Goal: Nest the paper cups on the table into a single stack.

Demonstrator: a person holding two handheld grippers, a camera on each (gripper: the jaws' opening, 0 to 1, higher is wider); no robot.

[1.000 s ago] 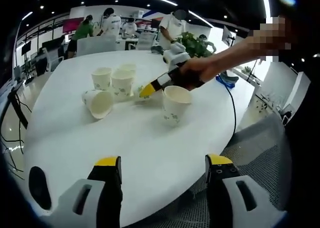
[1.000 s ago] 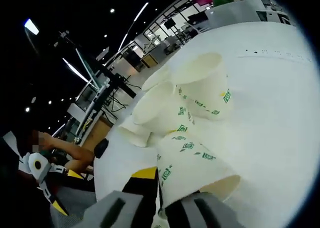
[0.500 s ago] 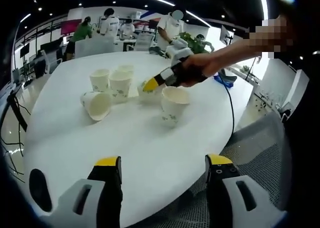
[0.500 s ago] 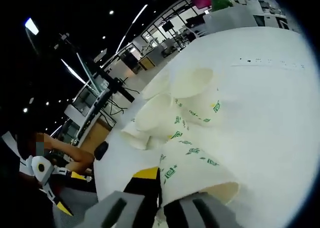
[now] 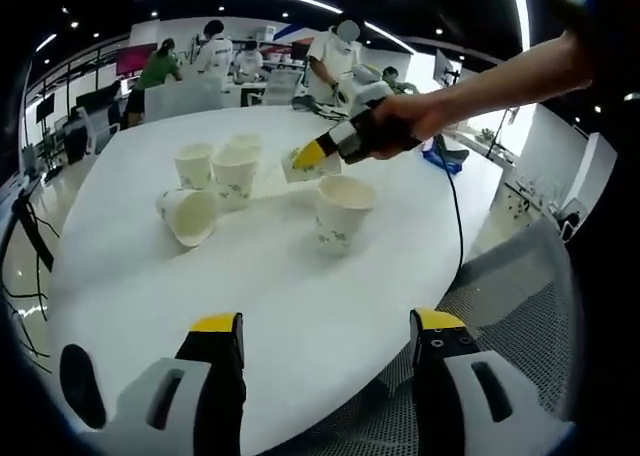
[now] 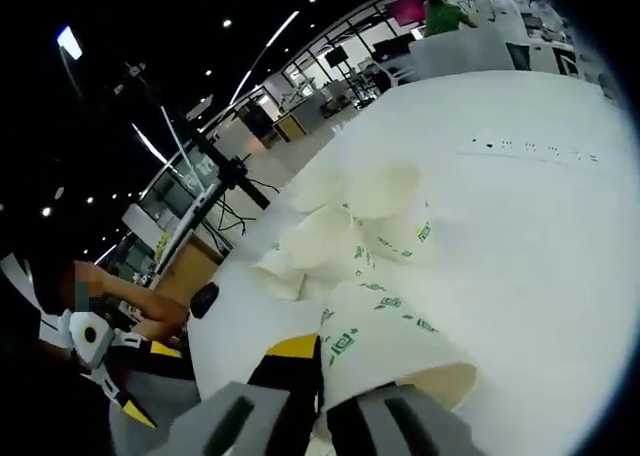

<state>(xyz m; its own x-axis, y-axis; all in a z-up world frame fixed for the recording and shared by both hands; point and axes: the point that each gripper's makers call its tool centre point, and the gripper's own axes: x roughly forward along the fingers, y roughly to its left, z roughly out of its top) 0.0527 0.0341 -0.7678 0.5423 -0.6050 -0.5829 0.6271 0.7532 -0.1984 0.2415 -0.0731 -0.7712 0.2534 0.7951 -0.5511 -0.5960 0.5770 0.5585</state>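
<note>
- Left gripper [image 5: 328, 338] low at the near edge of the round white table [image 5: 150, 296], jaws wide apart, nothing between them.
- Right gripper [image 5: 322, 153] reaches in from the right in the left gripper view, a hand [image 5: 395, 128] around it, yellow-tipped jaws clamped on a held cup [image 5: 300, 164].
- Held cup is above the table, tilted; its long axis runs roughly along the gripper, toward the far-left cups. In the right gripper view the same cup [image 6: 385, 341] sits between that gripper's jaws [image 6: 322, 416], mouth facing lower right, green print on the side.
- Upright cup [image 5: 340, 212] stands alone on the table, mouth up, near and just right of the held cup, apart from it.
- Cup cluster [image 5: 225, 164] further left: three upright cups close together, axes vertical; whether they touch, cannot tell.
- Tipped cup [image 5: 186, 215] lies on its side just near of the cluster, mouth facing near-right, axis about level with the table.
- Right gripper view shows the cluster [image 6: 355, 216] beyond the held cup.
- People [image 5: 215, 51] stand far behind the table.
</note>
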